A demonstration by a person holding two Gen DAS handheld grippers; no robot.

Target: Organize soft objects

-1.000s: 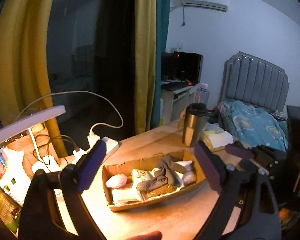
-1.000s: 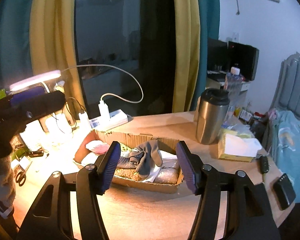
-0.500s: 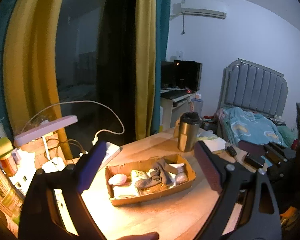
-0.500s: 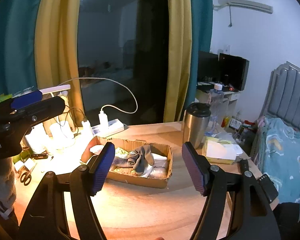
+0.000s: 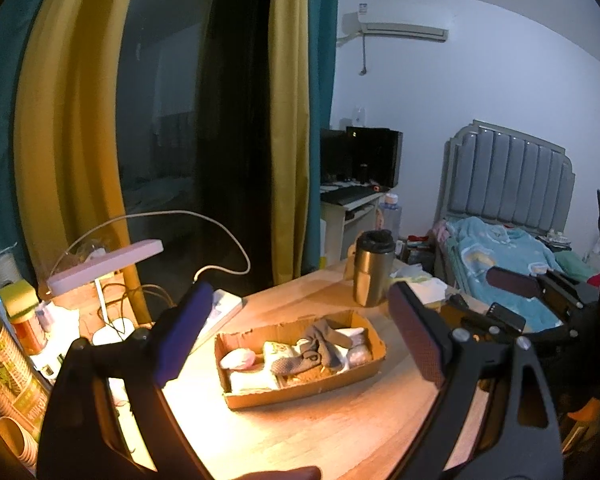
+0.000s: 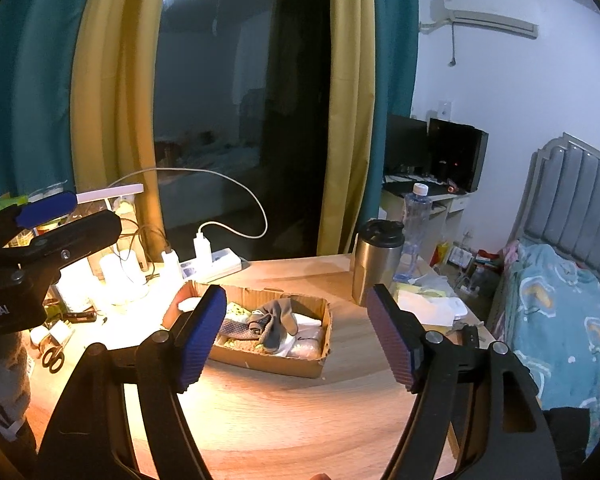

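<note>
A shallow cardboard box (image 5: pixel 352 382) sits on the wooden table, also in the right wrist view (image 6: pixel 284 364). It holds several soft items: a grey sock (image 5: pixel 320 346) draped on top, a pink pouch (image 5: pixel 238 358), white folded cloths (image 5: pixel 252 380). In the right wrist view the grey sock (image 6: pixel 278 318) lies over a patterned sock (image 6: pixel 236 328). My left gripper (image 5: pixel 300 340) is open and empty, held well back above the table. My right gripper (image 6: pixel 296 332) is open and empty, also pulled back. The left gripper shows at the right wrist view's left edge (image 6: pixel 40 232).
A steel tumbler (image 5: pixel 372 266) stands behind the box, with a tissue pack (image 6: pixel 432 306) and a water bottle (image 6: pixel 414 228) beside it. A desk lamp (image 5: pixel 104 264), a power strip (image 6: pixel 210 264), cups and scissors (image 6: pixel 52 358) crowd the left. A bed (image 5: pixel 508 264) lies to the right.
Both grippers have pulled back and up from the box, which now looks smaller and farther. Both stay open and empty. The box contents have not moved.
</note>
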